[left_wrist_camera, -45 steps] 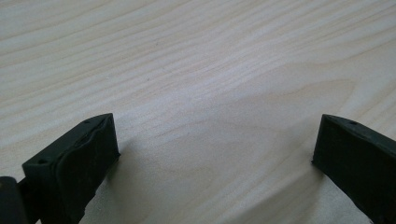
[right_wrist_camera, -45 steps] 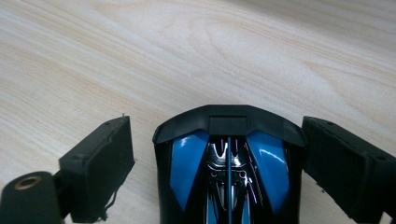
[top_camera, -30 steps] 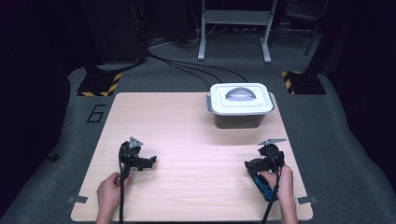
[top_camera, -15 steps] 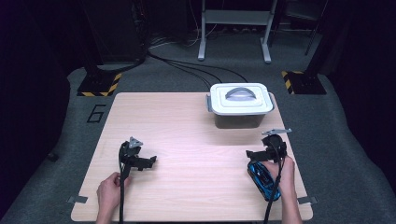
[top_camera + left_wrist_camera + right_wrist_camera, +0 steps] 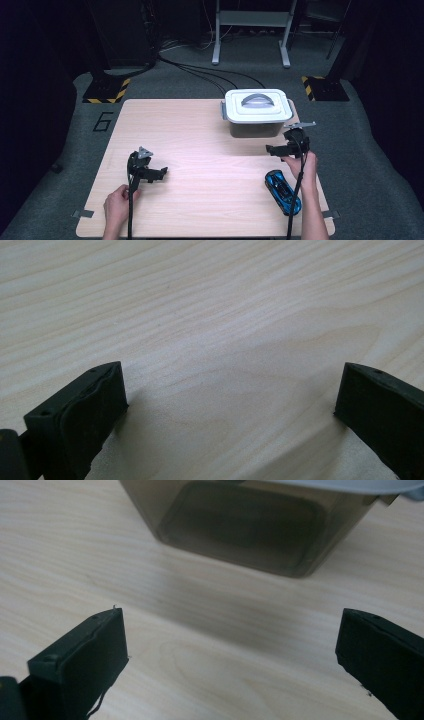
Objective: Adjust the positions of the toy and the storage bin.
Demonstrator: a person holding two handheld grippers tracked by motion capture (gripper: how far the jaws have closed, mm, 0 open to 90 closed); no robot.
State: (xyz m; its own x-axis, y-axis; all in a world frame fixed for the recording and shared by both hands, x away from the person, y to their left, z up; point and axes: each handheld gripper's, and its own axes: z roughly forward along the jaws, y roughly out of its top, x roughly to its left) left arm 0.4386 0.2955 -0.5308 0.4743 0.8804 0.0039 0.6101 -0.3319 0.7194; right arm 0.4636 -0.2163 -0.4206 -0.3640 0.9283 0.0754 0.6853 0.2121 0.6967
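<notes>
A blue toy car [image 5: 282,190] lies on the wooden table [image 5: 200,130] near its front right corner. A grey box with a white handled lid [image 5: 256,111] stands at the back right; its smoky wall [image 5: 240,525] fills the top of the right gripper view. My right gripper [image 5: 274,149] hovers between car and box, just in front of the box, jaws wide open and empty [image 5: 230,665]. My left gripper [image 5: 159,173] rests low at the front left, open over bare wood [image 5: 230,415].
The table's right edge runs close to the box and the car. On the floor behind are black cables [image 5: 200,70], a metal stand [image 5: 250,30] and yellow-black striped blocks [image 5: 105,90]. A "6" is marked on the floor [image 5: 102,121] at left.
My right gripper has risen away from the blue car and moved back toward the box, leaving the car lying on the table. The left gripper has stayed put.
</notes>
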